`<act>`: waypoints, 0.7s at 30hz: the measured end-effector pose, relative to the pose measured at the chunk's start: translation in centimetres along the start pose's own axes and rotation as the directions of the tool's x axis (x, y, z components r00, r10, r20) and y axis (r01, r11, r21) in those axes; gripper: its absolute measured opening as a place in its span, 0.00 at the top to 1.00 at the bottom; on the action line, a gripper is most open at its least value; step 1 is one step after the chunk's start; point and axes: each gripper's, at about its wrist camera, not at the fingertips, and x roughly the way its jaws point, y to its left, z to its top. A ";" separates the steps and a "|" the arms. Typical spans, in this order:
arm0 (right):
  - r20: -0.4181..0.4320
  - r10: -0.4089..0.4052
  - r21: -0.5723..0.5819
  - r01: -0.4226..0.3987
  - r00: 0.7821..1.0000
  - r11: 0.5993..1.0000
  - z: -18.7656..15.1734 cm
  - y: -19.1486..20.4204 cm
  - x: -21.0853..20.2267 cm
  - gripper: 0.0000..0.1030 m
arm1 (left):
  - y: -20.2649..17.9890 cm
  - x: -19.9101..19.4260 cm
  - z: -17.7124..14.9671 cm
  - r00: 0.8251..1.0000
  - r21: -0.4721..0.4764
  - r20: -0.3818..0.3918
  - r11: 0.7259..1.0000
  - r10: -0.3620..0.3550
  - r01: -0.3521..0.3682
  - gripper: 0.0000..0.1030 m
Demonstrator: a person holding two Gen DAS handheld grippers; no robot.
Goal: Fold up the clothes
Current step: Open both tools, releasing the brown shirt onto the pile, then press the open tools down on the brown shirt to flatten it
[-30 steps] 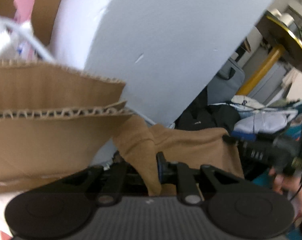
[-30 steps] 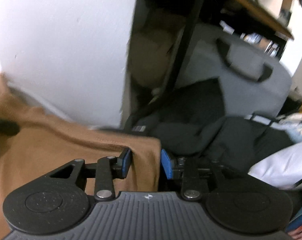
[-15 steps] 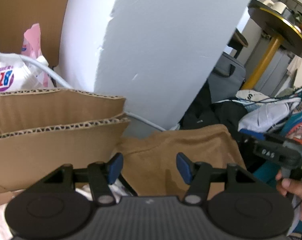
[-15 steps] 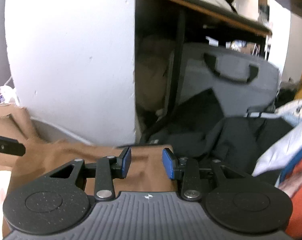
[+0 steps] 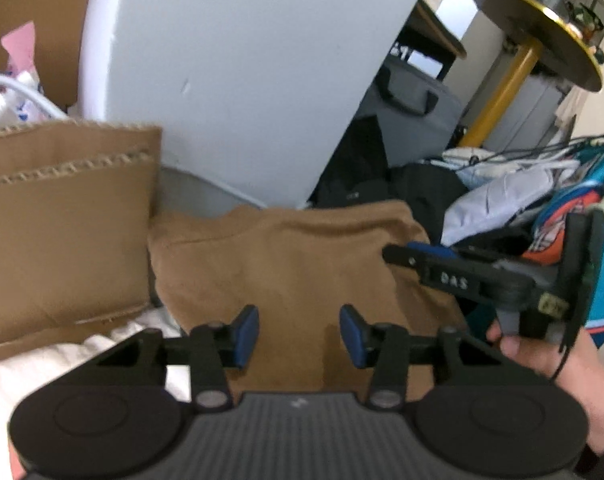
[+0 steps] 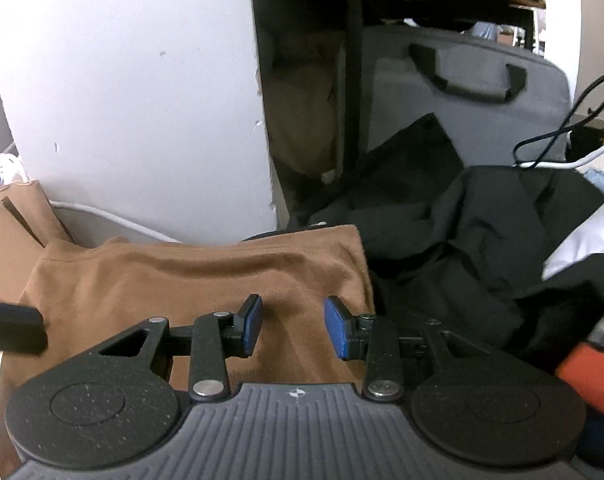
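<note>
A brown garment [image 5: 285, 264] lies spread flat, one edge against a white panel. My left gripper [image 5: 299, 336] hovers over its near part; the jaws are closing, and the blue pads stand apart with only flat cloth beneath them. In the right wrist view the same brown garment [image 6: 205, 276] fills the lower left. My right gripper [image 6: 293, 326] is open above its right-hand part, and the pads do not press the cloth. Seen from the left wrist, the right gripper [image 5: 406, 254] reaches in at the garment's right edge, carried by a hand [image 5: 542, 356]. A left fingertip [image 6: 9, 326] shows at the far left.
Stacked cardboard [image 5: 61, 220] stands left of the garment, with white fabric [image 5: 61, 360] below it. The white panel [image 5: 241, 60] rises behind. Black clothes [image 6: 462, 240] and a grey bag [image 6: 462, 92] crowd the right. A round table on a yellow post [image 5: 502, 92] stands beyond.
My left gripper let go of the brown cloth, opened and drew back. The garment dropped from a hanging bunch to lying flat. My right gripper sank and rolled level over it.
</note>
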 end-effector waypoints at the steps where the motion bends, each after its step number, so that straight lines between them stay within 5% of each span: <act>1: -0.005 -0.003 0.003 0.003 1.000 1.000 0.1 -0.1 0.5 0.60 | 0.3 0.2 0.0 1.000 -0.011 -0.005 1.000 0.010 -0.010 0.54; 9: -0.008 -0.019 -0.007 0.019 1.000 1.000 1.6 0.3 2.7 0.60 | 1.3 1.1 1.3 0.994 -0.058 0.008 0.993 0.108 -0.107 0.56; 21: 0.034 0.102 -0.031 -0.101 0.994 0.994 -1.1 -0.3 -4.2 0.50 | -2.0 -2.8 -2.1 0.998 -0.110 0.050 0.993 0.040 -0.034 0.60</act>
